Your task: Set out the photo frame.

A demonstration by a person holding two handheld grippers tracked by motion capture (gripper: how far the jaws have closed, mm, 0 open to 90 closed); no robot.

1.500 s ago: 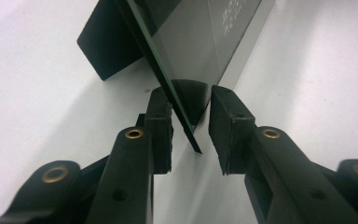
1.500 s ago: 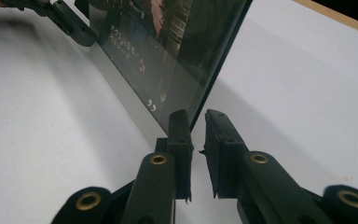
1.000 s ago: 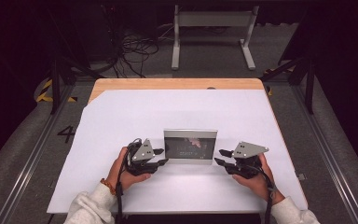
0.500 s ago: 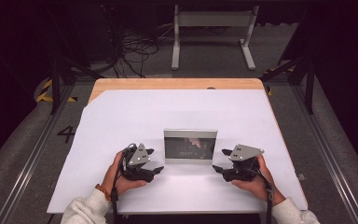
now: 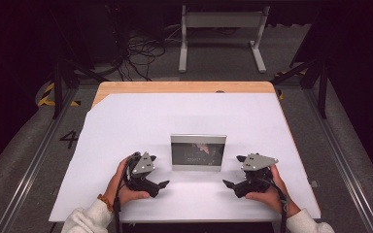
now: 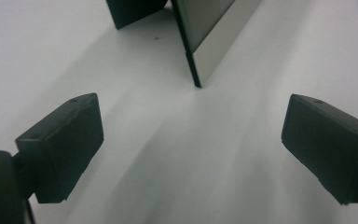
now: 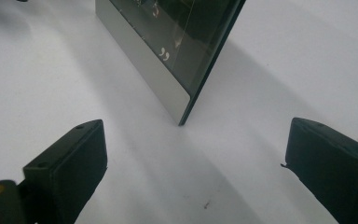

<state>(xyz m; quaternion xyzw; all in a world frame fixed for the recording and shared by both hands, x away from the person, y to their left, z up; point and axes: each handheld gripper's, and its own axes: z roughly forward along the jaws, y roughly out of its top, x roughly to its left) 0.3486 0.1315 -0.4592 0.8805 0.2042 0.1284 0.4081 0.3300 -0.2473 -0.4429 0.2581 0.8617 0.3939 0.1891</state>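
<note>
silver-edged picture frame point(image 5: 198, 152) stands upright at the centre of the high view, on the white table point(image 5: 136, 121).
left gripper point(image 5: 162, 185) and right gripper point(image 5: 226, 184) flank it, jaws spread wide, holding nothing; probably glass-fronted, stiff, light, tippy; grip its side edges.

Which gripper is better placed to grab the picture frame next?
Probably neither wins: left gripper and right gripper sit equally near the upright picture frame, both open, each facing a bottom corner. If one must go, right looks slightly closer.
</note>
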